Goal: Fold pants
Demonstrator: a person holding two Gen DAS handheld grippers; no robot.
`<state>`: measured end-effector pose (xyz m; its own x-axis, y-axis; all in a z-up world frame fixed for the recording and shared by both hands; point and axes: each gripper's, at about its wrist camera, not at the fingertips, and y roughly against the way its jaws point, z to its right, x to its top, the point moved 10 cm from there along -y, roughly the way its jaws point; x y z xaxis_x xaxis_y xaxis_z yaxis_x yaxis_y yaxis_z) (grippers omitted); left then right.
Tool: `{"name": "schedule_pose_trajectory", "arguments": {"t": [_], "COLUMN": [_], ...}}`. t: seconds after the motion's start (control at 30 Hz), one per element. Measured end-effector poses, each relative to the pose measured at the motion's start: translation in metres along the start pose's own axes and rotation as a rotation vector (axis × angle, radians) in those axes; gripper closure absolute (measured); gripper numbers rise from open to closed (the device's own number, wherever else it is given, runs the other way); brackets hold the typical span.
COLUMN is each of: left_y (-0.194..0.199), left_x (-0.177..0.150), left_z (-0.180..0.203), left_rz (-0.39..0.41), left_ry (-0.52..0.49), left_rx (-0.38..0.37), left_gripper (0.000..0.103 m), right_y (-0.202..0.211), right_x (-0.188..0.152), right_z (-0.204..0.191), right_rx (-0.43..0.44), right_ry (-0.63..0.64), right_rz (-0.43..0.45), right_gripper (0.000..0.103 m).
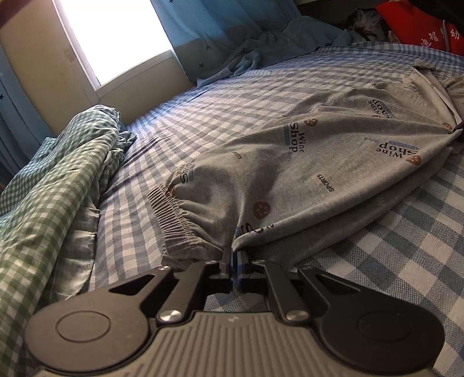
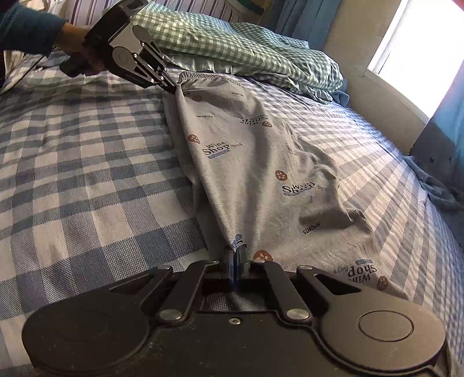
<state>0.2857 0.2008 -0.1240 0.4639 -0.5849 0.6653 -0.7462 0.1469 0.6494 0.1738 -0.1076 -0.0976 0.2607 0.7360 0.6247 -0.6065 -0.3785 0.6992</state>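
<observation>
Grey printed pants (image 1: 304, 162) lie stretched lengthwise on the blue checked bed (image 1: 203, 116), one half folded over the other. My left gripper (image 1: 235, 251) is shut on the pants at the waistband end, beside the ribbed elastic (image 1: 174, 226). In the right wrist view the pants (image 2: 255, 162) run away from me to the left gripper (image 2: 173, 88), which pinches the far end. My right gripper (image 2: 237, 251) is shut on the near edge of the pants at the leg end. The fabric is pulled taut between both grippers.
A green checked quilt (image 1: 52, 179) is bunched along the bed's side; it also shows in the right wrist view (image 2: 237, 49). Blue clothing (image 1: 275, 43) and a red item (image 1: 420, 26) lie at the far end. A window (image 1: 116, 37) and blue curtains stand behind.
</observation>
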Motion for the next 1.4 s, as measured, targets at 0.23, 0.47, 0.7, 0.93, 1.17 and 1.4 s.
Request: {"name": "schedule_pose_trajectory", "arguments": {"t": [0.23, 0.47, 0.7, 0.93, 1.17, 1.4], "left_y": [0.023, 0.053, 0.045, 0.013, -0.020, -0.041], "left_x": [0.007, 0.056, 0.146, 0.223, 0.251, 0.261], "left_z": [0.000, 0.067, 0.190, 0.300, 0.346, 0.324], "left_rz": [-0.019, 0.050, 0.147, 0.169, 0.110, 0.056], "left_ry": [0.184, 0.302, 0.378, 0.257, 0.229, 0.412], "left_rx": [0.057, -0.033, -0.282, -0.467, -0.558, -0.636], "left_gripper": [0.019, 0.001, 0.000, 0.000, 0.000, 0.033], "right_y": [0.016, 0.073, 0.136, 0.183, 0.180, 0.138], "right_x": [-0.008, -0.048, -0.134, -0.202, -0.228, -0.229], "right_z": [0.013, 0.049, 0.115, 0.162, 0.231, 0.291], "right_rx": [-0.068, -0.181, -0.264, -0.245, -0.151, -0.004], "right_ry": [-0.110, -0.305, -0.713, -1.035, -1.274, -1.514], "right_rz": [0.056, 0.122, 0.117, 0.175, 0.272, 0.380], "right_gripper": [0.055, 0.001, 0.001, 0.001, 0.001, 0.001]}}
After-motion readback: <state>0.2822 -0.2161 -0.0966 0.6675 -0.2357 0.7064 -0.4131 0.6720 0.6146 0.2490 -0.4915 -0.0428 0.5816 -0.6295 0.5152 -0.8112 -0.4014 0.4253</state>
